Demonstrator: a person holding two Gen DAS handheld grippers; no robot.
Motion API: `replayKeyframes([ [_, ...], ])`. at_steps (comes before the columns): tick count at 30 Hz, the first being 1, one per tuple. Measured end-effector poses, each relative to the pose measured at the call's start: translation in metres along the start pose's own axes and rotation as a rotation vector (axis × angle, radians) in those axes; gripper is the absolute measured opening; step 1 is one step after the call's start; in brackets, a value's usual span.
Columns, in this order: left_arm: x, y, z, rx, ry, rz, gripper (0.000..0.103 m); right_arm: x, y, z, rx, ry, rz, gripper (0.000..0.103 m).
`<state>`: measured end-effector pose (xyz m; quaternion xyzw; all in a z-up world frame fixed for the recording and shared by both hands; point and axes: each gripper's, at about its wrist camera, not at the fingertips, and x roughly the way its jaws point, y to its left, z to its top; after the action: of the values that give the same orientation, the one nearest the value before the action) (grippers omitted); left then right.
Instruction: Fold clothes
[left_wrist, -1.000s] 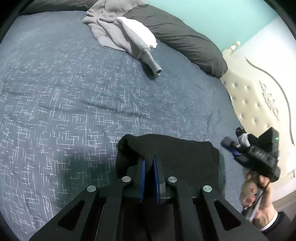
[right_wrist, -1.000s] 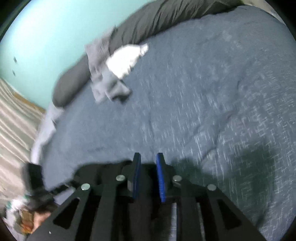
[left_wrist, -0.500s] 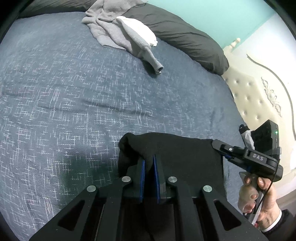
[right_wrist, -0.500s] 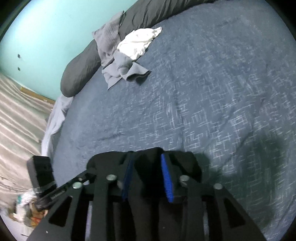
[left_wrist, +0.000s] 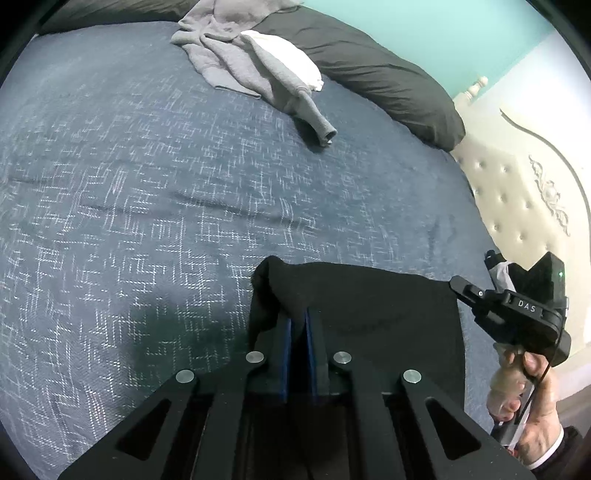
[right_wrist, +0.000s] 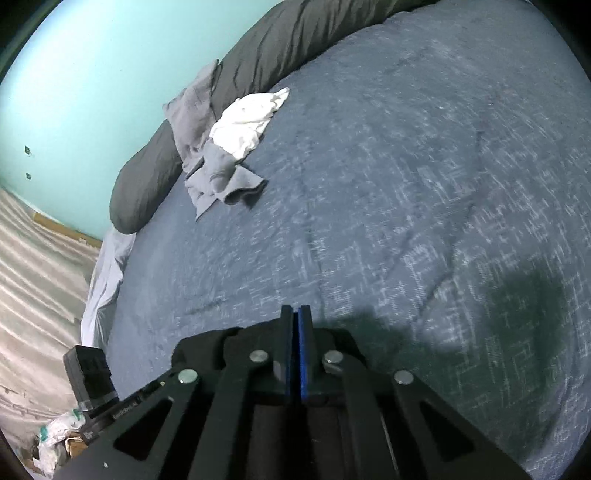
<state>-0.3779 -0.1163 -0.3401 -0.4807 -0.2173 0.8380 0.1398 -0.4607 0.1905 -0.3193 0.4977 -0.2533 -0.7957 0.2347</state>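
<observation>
Matt black cloth garment (left_wrist: 369, 299) on rough woven blue bedspread (left_wrist: 147, 184)

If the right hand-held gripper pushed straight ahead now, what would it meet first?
Probably the blue bedspread just past the black garment under the right hand-held gripper. It points slightly down at the bed, though depth is unclear. The grey clothes lie farther off to the left.
</observation>
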Motion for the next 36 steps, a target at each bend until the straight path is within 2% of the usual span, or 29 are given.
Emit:
replayKeyframes([
  [3, -0.002, 0.001, -0.001, -0.01, -0.007, 0.02, 0.006, -0.002, -0.008, 0.0, 0.027, -0.007, -0.015, 0.0],
  [8, -0.005, -0.002, -0.001, 0.016, -0.015, -0.008, 0.006, -0.017, -0.028, 0.012, 0.069, -0.017, 0.006, 0.0],
  [12, -0.003, -0.006, -0.001, 0.027, -0.012, 0.003, 0.007, -0.021, -0.016, 0.019, 0.035, -0.007, 0.074, 0.006],
  [13, -0.003, -0.006, -0.001, 0.027, -0.011, 0.005, 0.007, -0.019, -0.011, 0.019, 0.025, 0.005, 0.085, 0.022],
  [14, -0.003, -0.007, -0.001, 0.027, -0.011, 0.007, 0.007, -0.015, -0.003, 0.018, 0.009, 0.023, 0.088, 0.043],
  [15, -0.002, -0.007, -0.001, 0.026, -0.01, 0.008, 0.007, -0.011, 0.004, 0.018, -0.007, 0.041, 0.091, 0.046],
  [19, -0.002, -0.008, -0.002, 0.037, -0.008, 0.018, 0.007, 0.005, 0.03, 0.009, -0.096, 0.082, 0.044, 0.046],
  [21, -0.002, -0.009, -0.001, 0.038, -0.007, 0.02, 0.007, 0.017, 0.043, 0.006, -0.159, 0.102, -0.019, 0.044],
  [23, -0.001, -0.01, -0.001, 0.042, -0.005, 0.022, 0.007, 0.028, 0.054, 0.002, -0.234, 0.122, -0.087, 0.026],
  [25, -0.001, -0.012, -0.001, 0.047, -0.003, 0.024, 0.007, 0.037, 0.063, -0.001, -0.292, 0.139, -0.147, 0.019],
  [26, 0.0, -0.012, -0.002, 0.049, -0.003, 0.026, 0.007, 0.037, 0.064, -0.003, -0.307, 0.136, -0.164, 0.009],
  [29, 0.0, -0.012, -0.002, 0.046, -0.005, 0.029, 0.007, 0.037, 0.067, -0.007, -0.35, 0.125, -0.209, 0.005],
  [31, 0.001, -0.01, -0.002, 0.039, 0.0, 0.026, 0.007, 0.031, 0.062, -0.006, -0.338, 0.094, -0.212, 0.004],
  [36, 0.003, -0.009, -0.003, 0.039, 0.004, 0.029, 0.007, 0.014, 0.032, -0.004, -0.162, 0.023, -0.172, 0.003],
])
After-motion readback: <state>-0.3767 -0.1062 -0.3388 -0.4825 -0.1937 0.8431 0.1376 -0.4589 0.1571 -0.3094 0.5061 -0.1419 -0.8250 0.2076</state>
